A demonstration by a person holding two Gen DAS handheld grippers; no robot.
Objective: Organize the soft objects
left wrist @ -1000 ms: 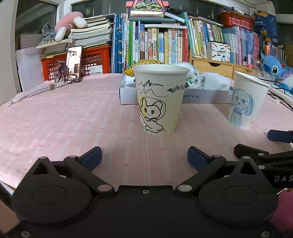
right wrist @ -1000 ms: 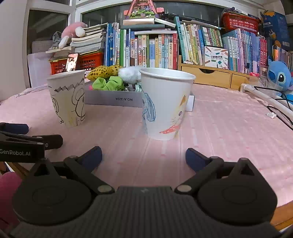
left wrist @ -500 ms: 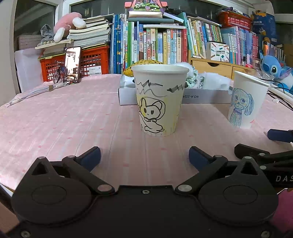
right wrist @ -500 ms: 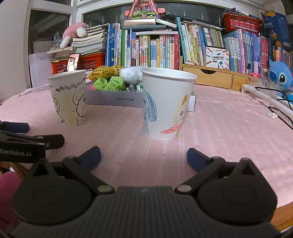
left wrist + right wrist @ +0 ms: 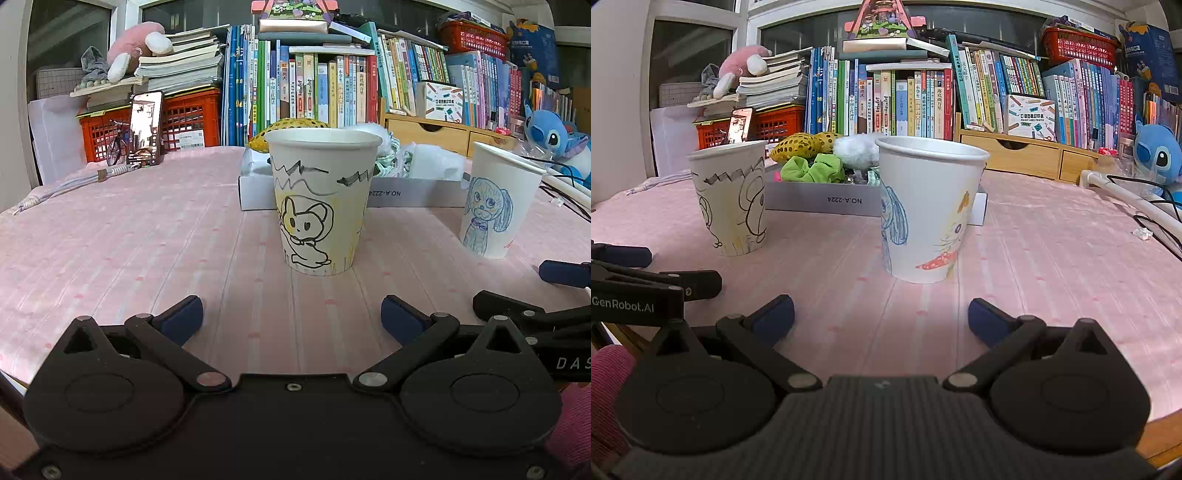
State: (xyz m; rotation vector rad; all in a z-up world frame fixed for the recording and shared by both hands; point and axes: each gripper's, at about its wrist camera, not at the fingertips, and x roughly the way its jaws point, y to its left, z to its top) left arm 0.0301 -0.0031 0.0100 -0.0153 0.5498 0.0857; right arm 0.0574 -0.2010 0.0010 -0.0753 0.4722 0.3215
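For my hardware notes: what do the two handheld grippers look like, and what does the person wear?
Both the left gripper and right gripper are black, with hinged linkage arms, silver rivets and dark blue fingertips. White "GenRobot.AI" lettering marks the left one. A magenta sleeve shows.

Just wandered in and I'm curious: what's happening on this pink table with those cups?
A person holds two grippers, both open and empty. The left gripper faces the yellow-drawing cup, the right gripper the blue-drawing cup. The soft scrunchies sit untouched in the white box behind.
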